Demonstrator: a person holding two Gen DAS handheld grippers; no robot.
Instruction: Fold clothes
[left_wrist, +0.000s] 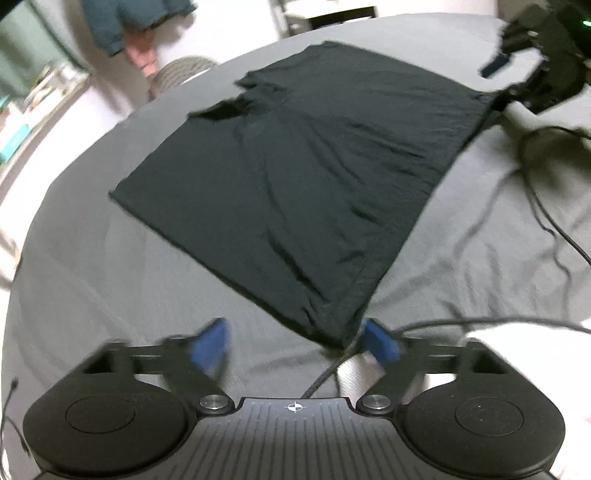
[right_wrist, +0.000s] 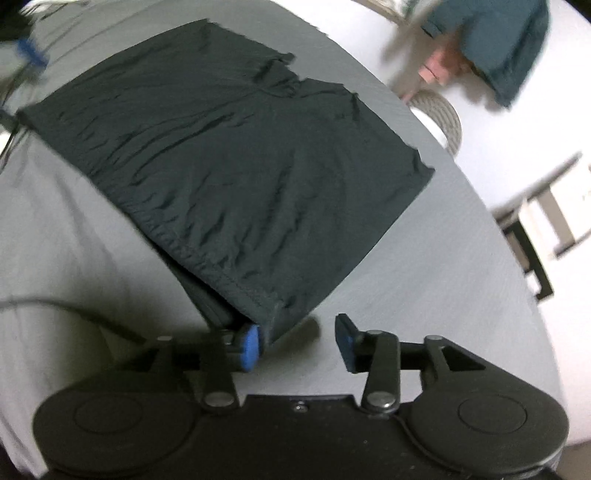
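Both hand-held grippers sit at the near hem corners of the dark, thin-knit T-shirt (left_wrist: 295, 177). Left hand-held gripper (left_wrist: 295, 341): jaws wide, holding nothing, hem corner lying just between the blue pads. Right hand-held gripper (right_wrist: 295, 341): jaws parted too; the other hem corner sits against its left blue pad (right_wrist: 250, 345), but I see no pinch.

Shirt lies flat on the grey bed sheet (left_wrist: 110, 295), sleeves already turned in so the outline is a rough rectangle, collar at the far end. That fits either sides-in with a lengthwise fold to come, or a fold just laid down and released. Frames are motion-blurred; can't settle which.

If I grip these corners: take both fabric layers at each corner, close both sides evenly, keep the hem taut between them so the edge stays straight. Watch the black cable (left_wrist: 546, 206) trailing on the sheet near the shirt's edge.

Look: matte, limp fabric, fine wrinkles running lengthwise, stitched hem puckered near my right gripper.
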